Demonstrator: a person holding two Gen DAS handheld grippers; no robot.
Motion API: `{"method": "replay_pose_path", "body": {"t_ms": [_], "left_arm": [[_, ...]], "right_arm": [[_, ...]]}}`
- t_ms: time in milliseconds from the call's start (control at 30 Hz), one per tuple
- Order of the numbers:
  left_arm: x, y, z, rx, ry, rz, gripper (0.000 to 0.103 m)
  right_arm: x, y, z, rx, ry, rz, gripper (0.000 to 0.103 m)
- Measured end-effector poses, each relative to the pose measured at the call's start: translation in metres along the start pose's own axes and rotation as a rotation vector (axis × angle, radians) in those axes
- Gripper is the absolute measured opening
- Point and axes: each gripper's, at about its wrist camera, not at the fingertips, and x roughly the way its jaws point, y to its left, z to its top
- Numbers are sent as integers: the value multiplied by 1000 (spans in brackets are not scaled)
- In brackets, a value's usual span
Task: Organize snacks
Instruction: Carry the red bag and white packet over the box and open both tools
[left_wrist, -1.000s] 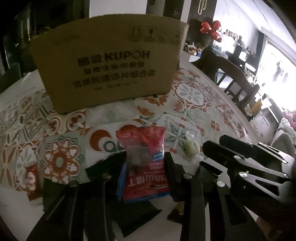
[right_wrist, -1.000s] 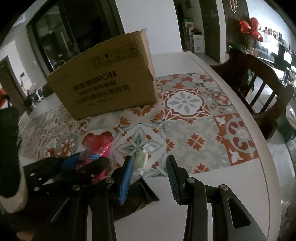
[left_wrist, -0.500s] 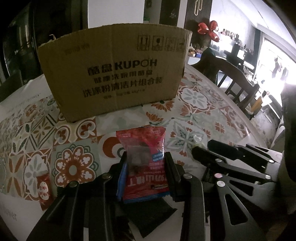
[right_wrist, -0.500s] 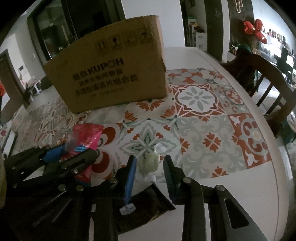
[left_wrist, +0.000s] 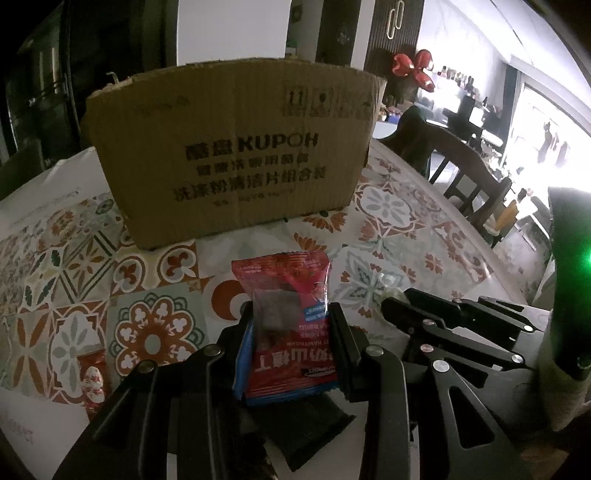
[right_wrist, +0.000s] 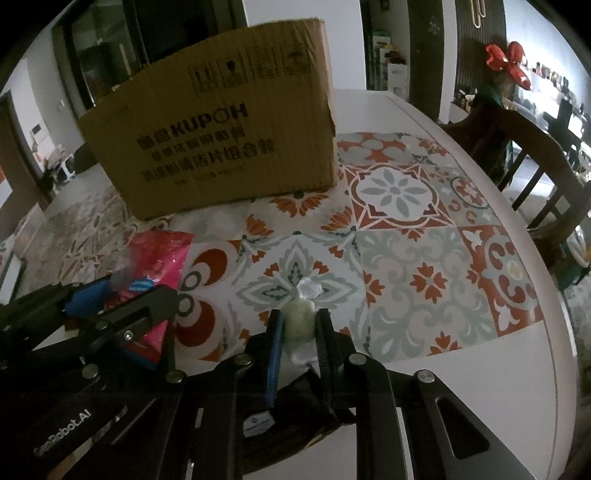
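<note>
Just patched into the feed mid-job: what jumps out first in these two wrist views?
The big cardboard box printed KUPOH stands at the back of the patterned tablecloth, filling the upper middle of both views. In front of it, the left claw grips a red snack packet, and beside it the right claw is shut on a small pale wrapped candy. A dark packet lies on the table under the claws.

Both wrist views sit low and close over the desk (left_wrist: 424, 236), angled downward past their own jaws — each faces the cardboard box (left_wrist: 236, 155) ahead; each sees the other's jaws alongside.
</note>
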Motion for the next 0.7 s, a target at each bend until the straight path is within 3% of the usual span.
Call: {"method": "replay_pose_path", "body": {"t_ms": [700], "left_arm": [[-91,8,45,23,-223,-17,36]], "right_arm": [[-96,34,44,-43,-274,50,19]]}}
